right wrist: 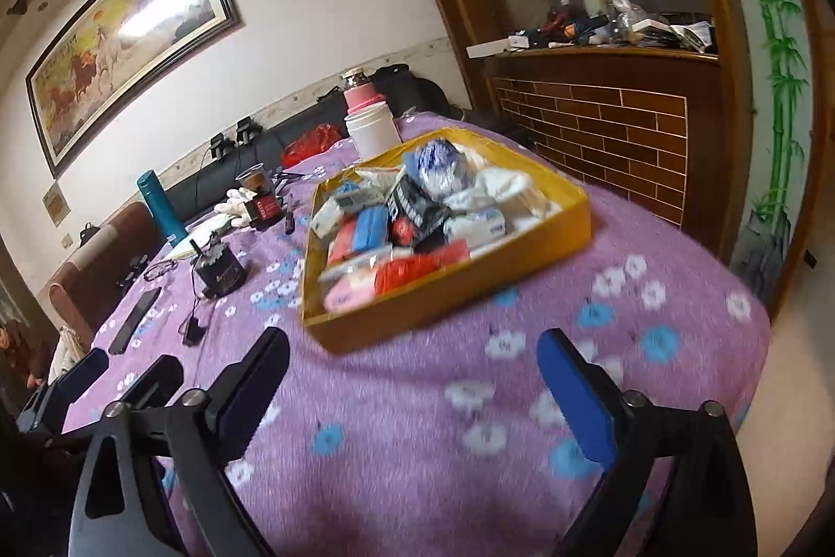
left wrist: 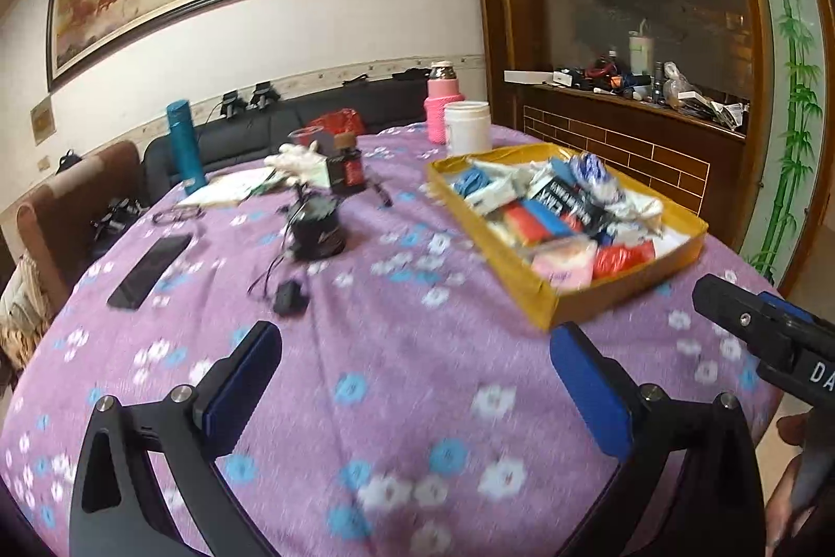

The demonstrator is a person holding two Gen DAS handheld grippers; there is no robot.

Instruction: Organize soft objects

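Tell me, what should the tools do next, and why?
Probably reach forward toward the yellow tray. Both the left tool and right tool are open and empty above the purple tablecloth, and the soft packets sit piled there.

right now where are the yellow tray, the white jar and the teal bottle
yellow tray (right wrist: 443, 311), right wrist view, near outer wall
white jar (left wrist: 468, 129), left wrist view, middle of its side
teal bottle (left wrist: 183, 144), left wrist view, middle of its body

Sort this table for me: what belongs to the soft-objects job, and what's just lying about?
Job:
yellow tray
soft packets piled in it
white gloves, possibly

Lying about:
phone
teal flask
white jar
pink bottle
dark bottle
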